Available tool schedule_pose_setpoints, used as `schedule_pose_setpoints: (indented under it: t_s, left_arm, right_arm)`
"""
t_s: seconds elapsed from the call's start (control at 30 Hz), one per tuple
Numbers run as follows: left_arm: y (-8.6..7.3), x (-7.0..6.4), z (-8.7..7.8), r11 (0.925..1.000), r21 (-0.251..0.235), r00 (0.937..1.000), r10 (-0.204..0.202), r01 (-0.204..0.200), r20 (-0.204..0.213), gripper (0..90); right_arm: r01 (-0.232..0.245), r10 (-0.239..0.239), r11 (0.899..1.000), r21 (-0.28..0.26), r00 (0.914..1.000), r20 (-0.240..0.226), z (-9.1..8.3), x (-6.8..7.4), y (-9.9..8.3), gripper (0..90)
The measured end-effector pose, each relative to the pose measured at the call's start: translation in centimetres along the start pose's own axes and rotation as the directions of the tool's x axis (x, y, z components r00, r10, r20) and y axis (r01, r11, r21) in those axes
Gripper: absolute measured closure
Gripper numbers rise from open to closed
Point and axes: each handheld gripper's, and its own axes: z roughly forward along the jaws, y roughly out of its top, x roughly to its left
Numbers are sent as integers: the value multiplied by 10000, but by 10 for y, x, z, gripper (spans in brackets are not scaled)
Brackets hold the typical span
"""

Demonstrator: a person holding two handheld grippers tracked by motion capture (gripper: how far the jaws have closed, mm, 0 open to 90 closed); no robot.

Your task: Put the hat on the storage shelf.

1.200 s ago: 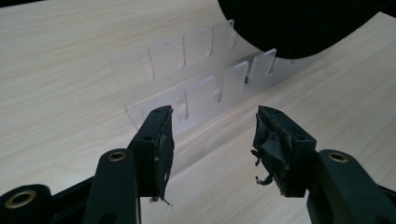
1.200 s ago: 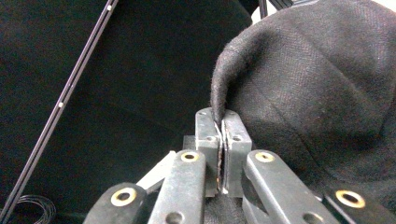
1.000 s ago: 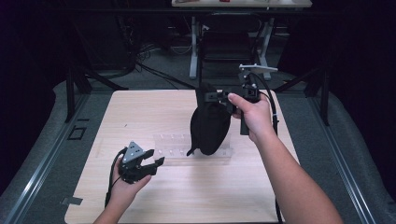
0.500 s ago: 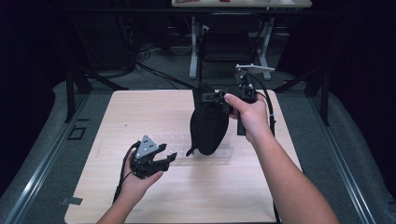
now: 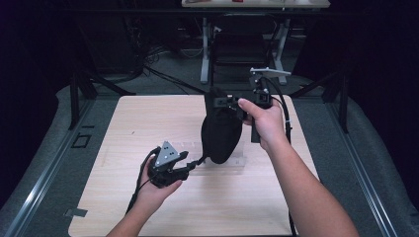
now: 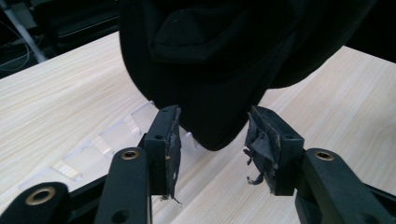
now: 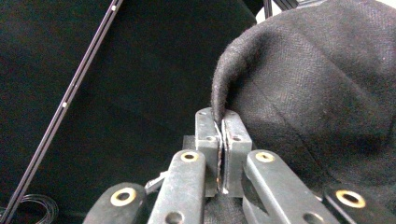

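clear plastic tray [image 5: 217, 157] lies on the table [image 5: 123, 128], compartments unreadable. right gripper [image 5: 223, 102] jaws clamped on the edge of a black cloth [image 5: 221, 131], holding it hanging above the tray. left gripper [image 5: 193, 165] jaws spread wide, flanking the cloth's lower tip, beside the tray

High view: dim room, surroundings nearly black; light falls from above onto the pale wooden table [image 5: 123, 128], which is the brightest surface, with soft, faint shadows and slight overall softness. Left gripper view: table evenly lit, no glare; the black cloth [image 6: 224, 60] reads as a near-featureless dark mass, near jaws sharp enough to show frayed pads [image 6: 173, 140]. Right gripper view: background underexposed, cloth weave crisp and grainy, brass rivets on the jaw links catching small highlights.
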Motion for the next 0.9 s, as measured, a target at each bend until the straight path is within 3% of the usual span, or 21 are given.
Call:
schedule_pose_setpoints:
  t_s: [0.33, 0.57, 0.67, 0.9]
  left_arm:
    - [8, -11, 9, 9995, 84, 9988, 306, -310, 375, 625]
    - [7, -17, 18, 9963, 449, 9974, 726, -727, 39, 793]
    - [5, -17, 18, 9967, 338, 9972, 745, -744, 2, 810]
    - [4, -20, 17, 9915, 462, 9920, 1231, -1217, -279, 841]
  right_arm:
    - [49, -49, 10000, 19, 10000, 19, 2, 2, 0, 878]
    - [60, -60, 10000, -20, 10000, 56, 1, 2, -2, 877]
    - [68, -68, 10000, -14, 10000, 67, 0, 3, -2, 876]
    - [74, -74, 10000, 1, 10000, -53, 2, 5, -3, 860]
